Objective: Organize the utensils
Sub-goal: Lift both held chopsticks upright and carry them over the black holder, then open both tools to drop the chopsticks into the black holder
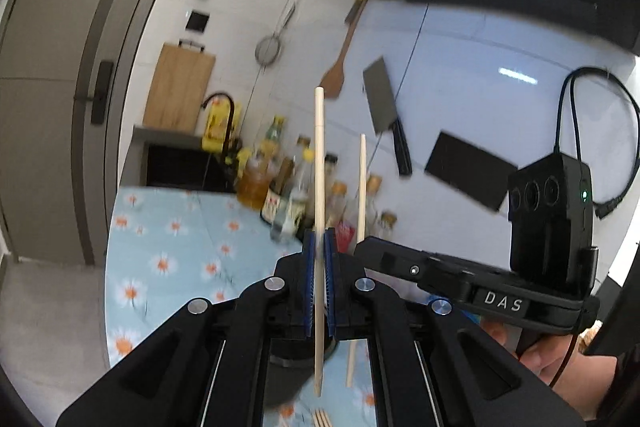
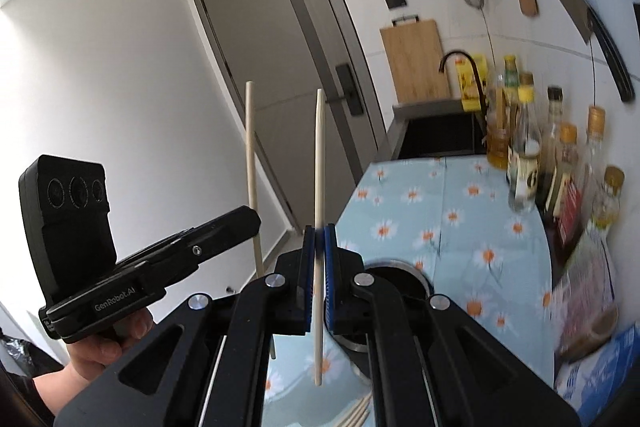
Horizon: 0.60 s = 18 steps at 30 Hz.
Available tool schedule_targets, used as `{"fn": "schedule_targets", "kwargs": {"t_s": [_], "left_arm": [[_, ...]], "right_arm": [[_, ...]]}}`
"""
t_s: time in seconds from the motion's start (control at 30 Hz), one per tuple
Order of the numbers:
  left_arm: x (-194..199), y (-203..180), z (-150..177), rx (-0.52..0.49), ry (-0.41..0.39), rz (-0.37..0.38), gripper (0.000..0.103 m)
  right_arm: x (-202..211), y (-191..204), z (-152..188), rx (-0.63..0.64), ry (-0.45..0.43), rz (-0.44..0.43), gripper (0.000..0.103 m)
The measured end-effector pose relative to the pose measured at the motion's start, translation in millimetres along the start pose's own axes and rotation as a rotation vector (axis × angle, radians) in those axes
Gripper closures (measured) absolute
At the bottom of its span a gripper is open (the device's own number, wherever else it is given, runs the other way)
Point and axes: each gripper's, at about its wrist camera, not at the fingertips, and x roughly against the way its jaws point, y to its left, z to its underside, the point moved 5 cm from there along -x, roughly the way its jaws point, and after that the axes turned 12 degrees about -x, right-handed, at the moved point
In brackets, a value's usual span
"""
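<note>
My left gripper (image 1: pixel 319 239) is shut on a pale wooden chopstick (image 1: pixel 319 163) that stands nearly upright between its blue pads. Just to its right, my right gripper (image 1: pixel 362 247) holds a second chopstick (image 1: pixel 363 183). In the right wrist view, the right gripper (image 2: pixel 319 233) is shut on its upright chopstick (image 2: pixel 319 155). The left gripper (image 2: pixel 250 223) with its own chopstick (image 2: pixel 251 147) is held by a hand at the left. A dark round holder (image 2: pixel 416 277) with a metal rim sits below both grippers on the floral cloth. Several more chopsticks (image 2: pixel 356 413) lie at the bottom edge.
Several oil and sauce bottles (image 2: pixel 524 163) stand along the wall at the right. A sink with a black faucet (image 2: pixel 460 67) and a wooden cutting board (image 2: pixel 414 63) lie beyond the floral counter (image 2: pixel 412 203). A cleaver (image 1: pixel 382 99) and a spatula (image 1: pixel 334 79) hang on the tiles. Packets (image 2: pixel 588 291) lie nearby.
</note>
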Motion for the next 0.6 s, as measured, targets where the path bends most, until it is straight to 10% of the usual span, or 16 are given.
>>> {"fn": "schedule_targets", "kwargs": {"t_s": [0.3,0.6], "left_arm": [[-28.3,20.6,3.4,0.013,-0.113,0.042,0.099],[-59.9,42.5,42.8,0.089,-0.047,0.037,0.099]], "right_arm": [[-22.6,-19.7,-16.5,0.02,-0.09,0.016,0.097],[-48.3,-45.0,1.4,-0.006,-0.065,0.071,0.097]]}}
